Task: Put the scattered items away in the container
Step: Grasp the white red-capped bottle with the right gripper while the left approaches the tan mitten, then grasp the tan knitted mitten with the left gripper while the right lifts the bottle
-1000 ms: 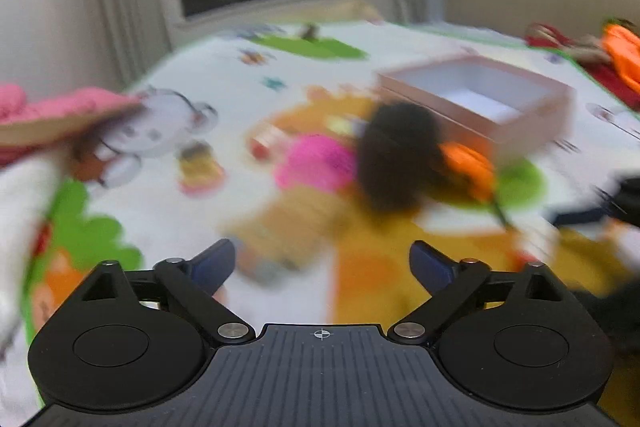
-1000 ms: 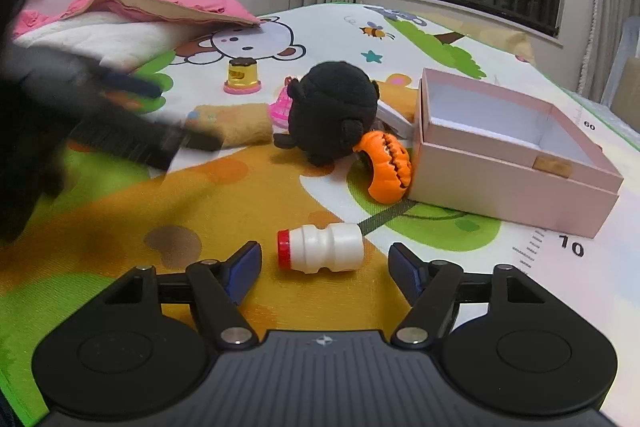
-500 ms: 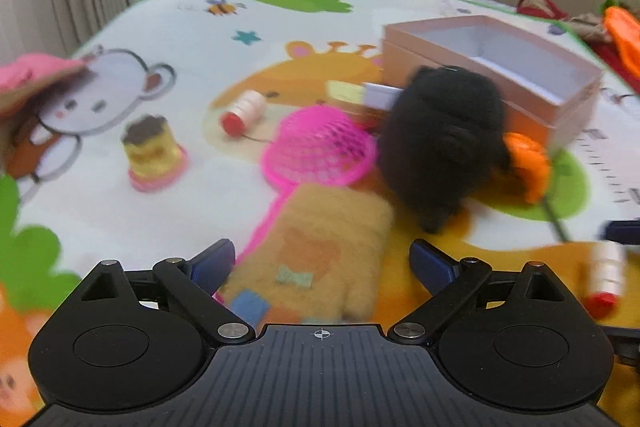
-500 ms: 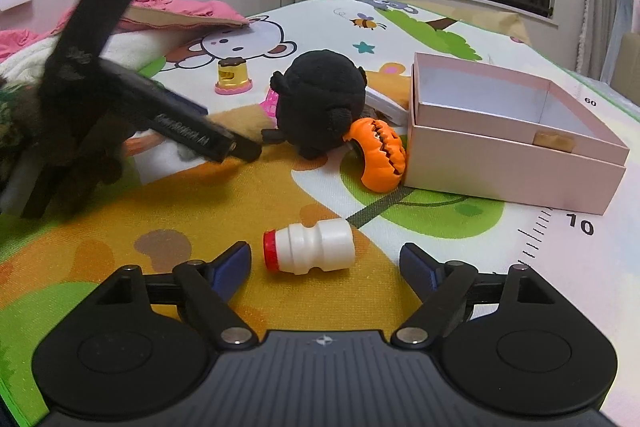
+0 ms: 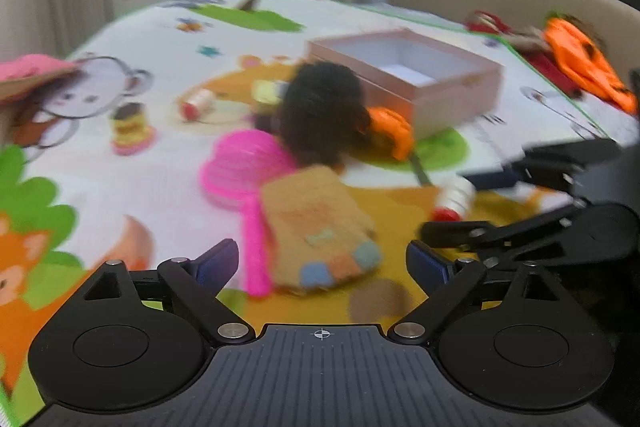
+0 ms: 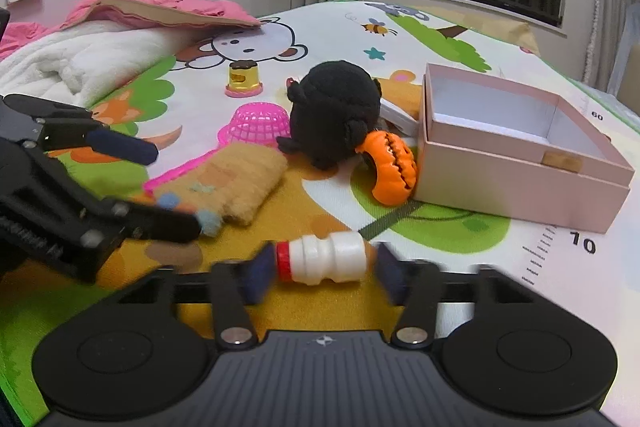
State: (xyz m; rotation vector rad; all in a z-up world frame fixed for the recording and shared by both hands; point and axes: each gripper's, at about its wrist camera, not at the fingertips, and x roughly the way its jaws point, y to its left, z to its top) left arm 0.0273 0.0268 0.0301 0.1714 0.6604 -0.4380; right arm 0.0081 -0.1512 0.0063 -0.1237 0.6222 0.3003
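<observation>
An open pink box (image 6: 520, 155) stands on the play mat, also seen in the left wrist view (image 5: 412, 75). A small white bottle with a red cap (image 6: 324, 259) lies between the fingers of my right gripper (image 6: 322, 273), whose jaws stand close around it and look blurred. A tan plush mitten (image 5: 316, 231) lies just ahead of my open left gripper (image 5: 320, 263). A black plush ball (image 6: 336, 111), an orange pumpkin toy (image 6: 390, 173), a pink net scoop (image 6: 256, 125) and a gold cup toy (image 6: 242, 79) lie scattered.
A pink and white blanket (image 6: 100, 39) lies at the left of the mat. A second small bottle (image 5: 198, 103) lies further back. Orange cloth (image 5: 580, 63) lies at the right edge. A sofa and window stand behind.
My right gripper has moved forward and narrowed around the white bottle. My left gripper has pulled back and turned, with the mitten still ahead of it.
</observation>
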